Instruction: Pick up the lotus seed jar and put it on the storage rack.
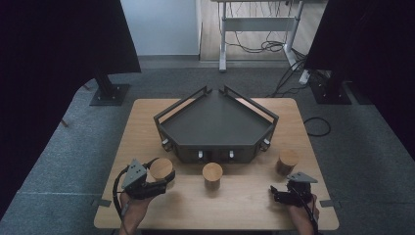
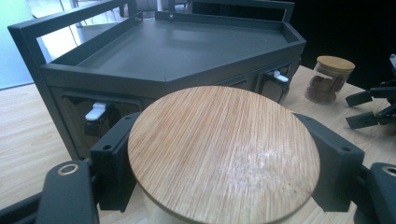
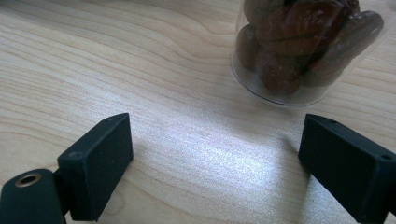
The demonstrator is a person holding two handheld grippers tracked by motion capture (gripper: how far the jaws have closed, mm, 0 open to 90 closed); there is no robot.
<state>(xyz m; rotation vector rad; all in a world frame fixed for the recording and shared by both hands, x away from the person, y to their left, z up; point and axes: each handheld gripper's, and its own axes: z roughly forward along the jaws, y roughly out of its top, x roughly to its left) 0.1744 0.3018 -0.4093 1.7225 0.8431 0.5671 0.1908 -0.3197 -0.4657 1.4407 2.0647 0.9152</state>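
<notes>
One bamboo-lidded jar (image 2: 223, 158) is clamped between the left gripper's (image 1: 147, 180) jaws; a glass jar of dates (image 3: 306, 46) is seen just ahead of the spread, empty right gripper (image 3: 215, 163).

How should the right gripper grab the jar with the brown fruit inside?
Grip the fruit jar around its round glass wall, below the wooden lid, coming in level from the person's side. It stands upright just ahead of the open right hand-held gripper.

High view looks down over the whole worktop (image 1: 147, 127); both gripper views sit low and close, sharing the right-hand jar (image 2: 329, 78).
</notes>
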